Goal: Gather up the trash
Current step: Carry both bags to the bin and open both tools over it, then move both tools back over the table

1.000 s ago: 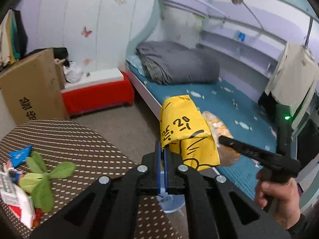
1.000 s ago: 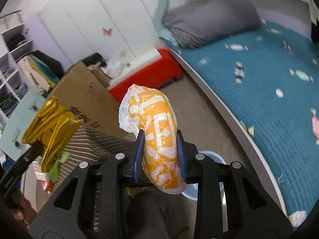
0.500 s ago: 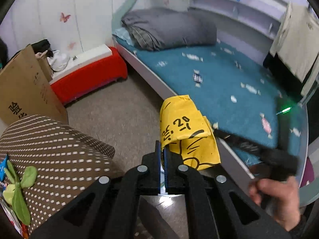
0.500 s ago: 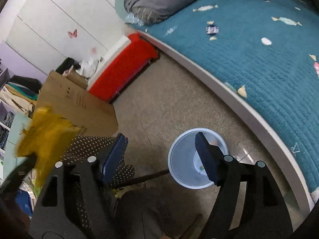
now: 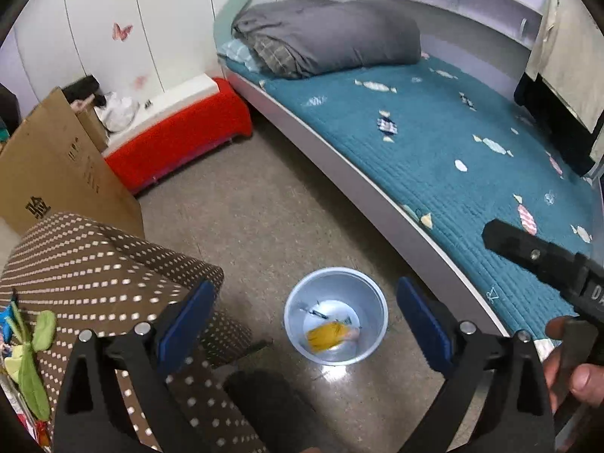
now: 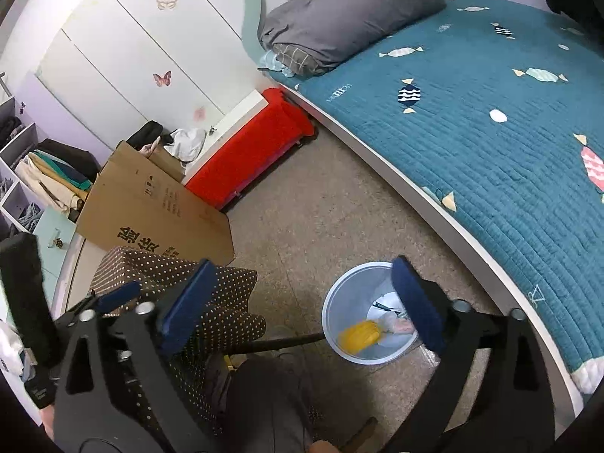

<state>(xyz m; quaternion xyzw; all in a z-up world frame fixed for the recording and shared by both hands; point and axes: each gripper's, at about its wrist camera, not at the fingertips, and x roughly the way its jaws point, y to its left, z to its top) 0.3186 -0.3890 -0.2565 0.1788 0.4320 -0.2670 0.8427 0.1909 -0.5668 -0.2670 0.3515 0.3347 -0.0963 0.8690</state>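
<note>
A pale blue trash bin stands on the floor below both grippers; it also shows in the right wrist view. A yellow wrapper lies inside it, also seen in the right wrist view, next to a pale plastic bag. My left gripper is open and empty above the bin. My right gripper is open and empty, just left of the bin's rim. More trash and a green leafy item lie on the dotted table at the left.
A brown dotted table is at the left, with a cardboard box and a red bench behind it. A bed with a teal cover runs along the right. The right gripper's body shows at the right edge.
My left gripper opened and the yellow wrapper fell into the bin. My right gripper had let go of the orange-and-white bag just before. Both views now look down at the bin.
</note>
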